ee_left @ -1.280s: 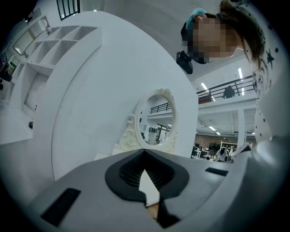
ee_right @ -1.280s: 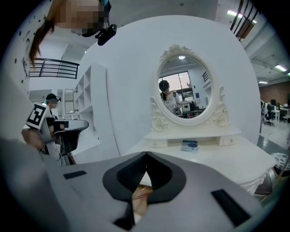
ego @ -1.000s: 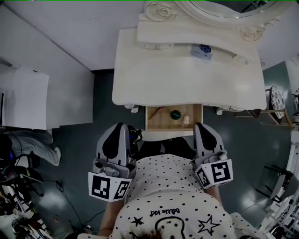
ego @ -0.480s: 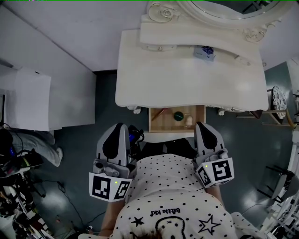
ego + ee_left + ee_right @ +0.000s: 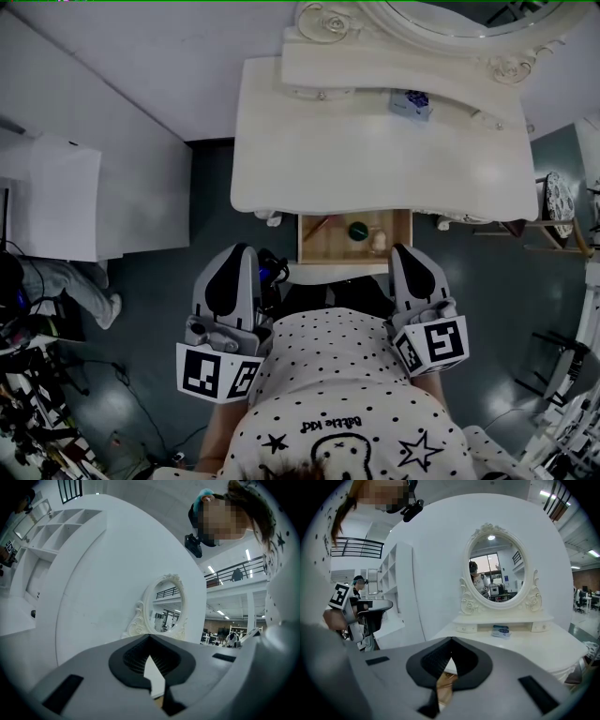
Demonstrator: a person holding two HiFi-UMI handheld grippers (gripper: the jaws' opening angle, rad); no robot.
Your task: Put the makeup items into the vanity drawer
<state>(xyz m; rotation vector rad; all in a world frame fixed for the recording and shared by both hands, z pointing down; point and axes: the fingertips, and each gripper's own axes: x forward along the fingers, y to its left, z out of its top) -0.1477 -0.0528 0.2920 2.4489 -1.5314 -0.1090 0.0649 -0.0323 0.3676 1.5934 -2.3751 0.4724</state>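
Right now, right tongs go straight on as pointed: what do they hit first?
Probably the open vanity drawer: the right tongs, shut, aim slightly down and its wood shows past their tips. Front edge or inside, depth unclear.

Left gripper [image 5: 234,253] and right gripper [image 5: 406,251] point forward, jaws closed and empty.

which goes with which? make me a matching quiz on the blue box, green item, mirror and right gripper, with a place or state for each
1 blue box
2 green item
3 mirror
4 right gripper

a shut, empty
b in the open drawer
c on the vanity top
d upright at the vanity's back

Pairs: 1-c, 2-b, 3-d, 4-a
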